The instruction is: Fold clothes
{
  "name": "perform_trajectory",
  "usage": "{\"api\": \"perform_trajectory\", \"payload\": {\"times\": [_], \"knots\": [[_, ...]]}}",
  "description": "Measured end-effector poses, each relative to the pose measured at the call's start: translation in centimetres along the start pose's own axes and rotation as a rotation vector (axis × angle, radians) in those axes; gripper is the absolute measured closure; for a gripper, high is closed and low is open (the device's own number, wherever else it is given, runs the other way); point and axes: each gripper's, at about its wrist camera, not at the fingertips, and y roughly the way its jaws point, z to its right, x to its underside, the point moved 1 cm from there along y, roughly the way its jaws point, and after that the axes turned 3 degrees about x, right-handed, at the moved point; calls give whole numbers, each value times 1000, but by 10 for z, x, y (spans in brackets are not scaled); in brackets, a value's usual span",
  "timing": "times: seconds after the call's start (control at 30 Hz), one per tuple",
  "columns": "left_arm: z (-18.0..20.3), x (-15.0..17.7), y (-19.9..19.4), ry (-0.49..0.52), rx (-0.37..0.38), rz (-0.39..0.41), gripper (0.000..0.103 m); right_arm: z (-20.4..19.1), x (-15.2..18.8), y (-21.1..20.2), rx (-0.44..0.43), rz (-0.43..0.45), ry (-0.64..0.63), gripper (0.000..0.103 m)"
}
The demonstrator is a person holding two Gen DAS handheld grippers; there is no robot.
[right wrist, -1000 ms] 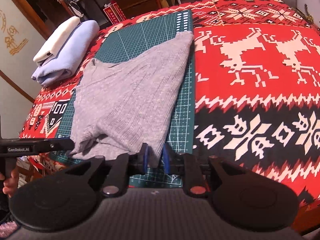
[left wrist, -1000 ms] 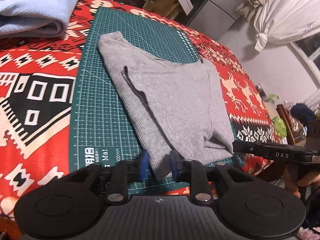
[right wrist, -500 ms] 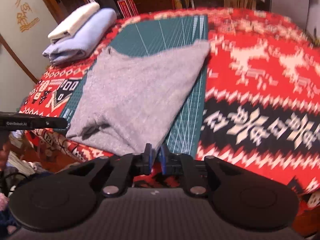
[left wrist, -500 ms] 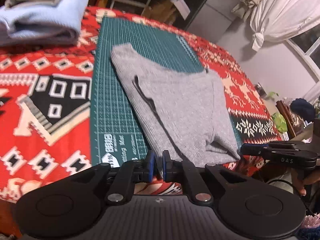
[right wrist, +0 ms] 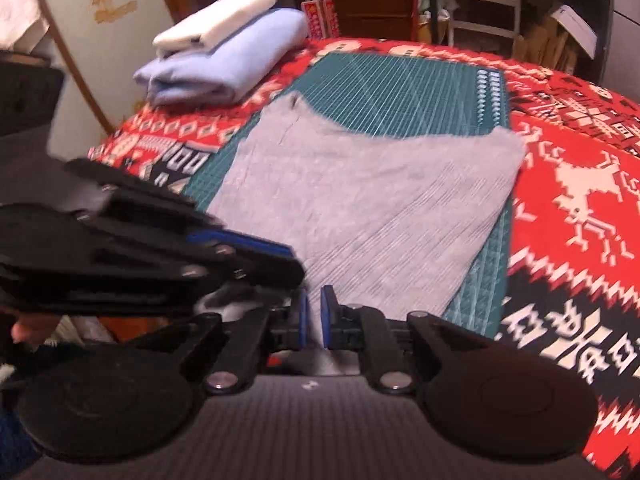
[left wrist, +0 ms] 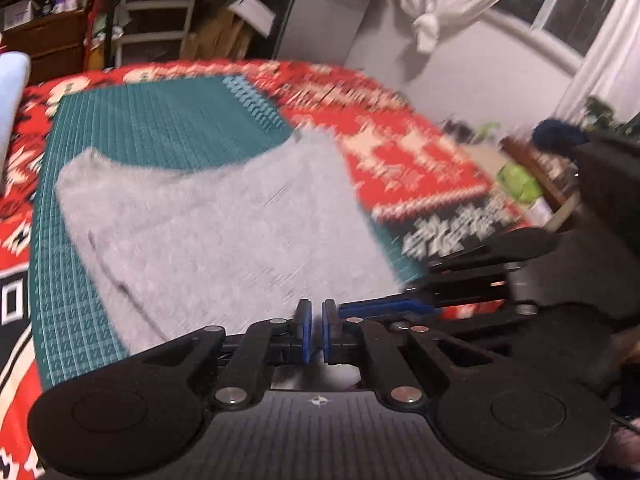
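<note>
A grey knitted garment [left wrist: 224, 232] [right wrist: 360, 208] lies flat on a green cutting mat [left wrist: 160, 120] [right wrist: 400, 88], narrowing toward its near edge. My left gripper [left wrist: 315, 320] is at that near hem, its blue pads nearly touching with a bit of grey cloth under them. My right gripper [right wrist: 315, 316] is shut on the same hem, grey fabric showing between its pads. The two grippers are side by side: the right gripper [left wrist: 348, 310] crosses in from the right of the left wrist view, and the left gripper [right wrist: 288, 264] comes in from the left of the right wrist view.
A folded light-blue garment [right wrist: 224, 64] with a folded white garment [right wrist: 216, 20] on top sits at the mat's far left. A red patterned cloth [right wrist: 580, 200] covers the table. Shelves and boxes stand behind the table; its near edge is just below the grippers.
Both grippers have slid along the near hem toward each other and rolled; they were apart and now nearly touch. The garment's near edge looks narrower.
</note>
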Motion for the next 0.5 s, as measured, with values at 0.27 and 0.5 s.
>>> {"api": "perform_trajectory", "payload": {"times": [0.27, 0.5], "knots": [[-3, 11, -1, -28, 11, -22, 99, 9, 8, -24, 2, 27, 20, 92], [-3, 13, -3, -39, 13, -18, 99, 21, 20, -20, 39, -23, 17, 92]]}}
